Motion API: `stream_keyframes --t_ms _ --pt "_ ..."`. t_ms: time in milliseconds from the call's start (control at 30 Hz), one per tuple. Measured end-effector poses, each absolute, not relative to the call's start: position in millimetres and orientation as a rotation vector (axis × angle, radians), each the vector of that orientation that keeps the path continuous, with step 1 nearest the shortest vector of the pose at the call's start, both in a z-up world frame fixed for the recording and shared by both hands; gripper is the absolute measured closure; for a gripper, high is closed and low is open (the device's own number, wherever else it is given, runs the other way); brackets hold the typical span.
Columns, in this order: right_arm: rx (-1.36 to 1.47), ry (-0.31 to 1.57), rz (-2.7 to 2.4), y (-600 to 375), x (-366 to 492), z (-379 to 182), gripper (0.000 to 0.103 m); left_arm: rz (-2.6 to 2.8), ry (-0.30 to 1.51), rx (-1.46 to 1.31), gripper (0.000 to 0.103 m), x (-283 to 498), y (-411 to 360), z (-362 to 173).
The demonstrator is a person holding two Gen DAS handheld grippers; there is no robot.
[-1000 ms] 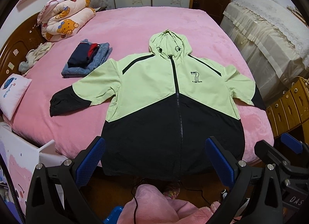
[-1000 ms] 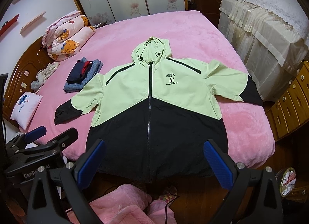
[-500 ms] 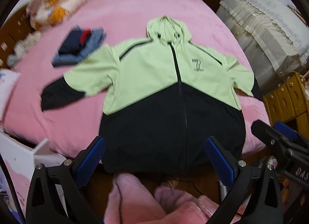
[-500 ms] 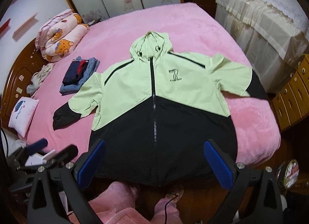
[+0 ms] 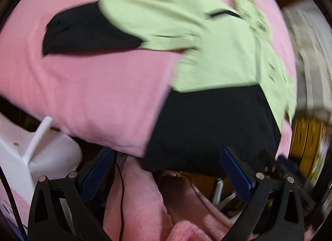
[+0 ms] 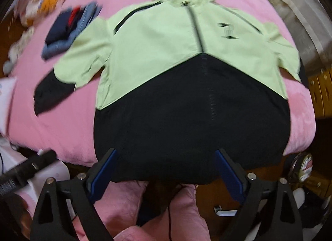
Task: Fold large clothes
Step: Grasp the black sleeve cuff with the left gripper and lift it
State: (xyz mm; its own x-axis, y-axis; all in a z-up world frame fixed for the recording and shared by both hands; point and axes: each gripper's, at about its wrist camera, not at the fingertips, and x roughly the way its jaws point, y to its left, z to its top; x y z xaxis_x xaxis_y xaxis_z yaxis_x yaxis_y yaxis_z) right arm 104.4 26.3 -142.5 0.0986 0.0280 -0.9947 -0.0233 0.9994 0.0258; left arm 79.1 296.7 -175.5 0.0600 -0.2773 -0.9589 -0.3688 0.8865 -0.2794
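The right gripper (image 6: 166, 175) has its 2 blue-padded jaws wide apart, though they have just been closing a little, with nothing clamped between them; the jacket's black hem lies just past their tips. The left gripper (image 5: 167, 170) also stands wide and empty, off the jacket's hem corner. The jacket (image 6: 186, 70), pale green above and black below, lies spread face up and zipped on the pink bed (image 6: 62, 128), hood away from the grippers, hem at the near bed edge. A stack of folded clothes (image 6: 68, 31) lies on the bed beyond the jacket's black-cuffed sleeve.
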Motion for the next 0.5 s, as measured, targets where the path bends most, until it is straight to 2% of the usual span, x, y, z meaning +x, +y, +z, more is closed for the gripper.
stream_keyframes --t_ms 333,500 --pt "-0.113 1.53 0.144 158.5 152.9 -186.9 0.01 0.353 1.45 -0.889 0.003 125.8 473.2 -265.8" --pt "-0.101 1.538 0.175 199.1 180.2 -201.9 0.01 0.471 1.383 -1.071 0.014 135.3 526.7 -304.4"
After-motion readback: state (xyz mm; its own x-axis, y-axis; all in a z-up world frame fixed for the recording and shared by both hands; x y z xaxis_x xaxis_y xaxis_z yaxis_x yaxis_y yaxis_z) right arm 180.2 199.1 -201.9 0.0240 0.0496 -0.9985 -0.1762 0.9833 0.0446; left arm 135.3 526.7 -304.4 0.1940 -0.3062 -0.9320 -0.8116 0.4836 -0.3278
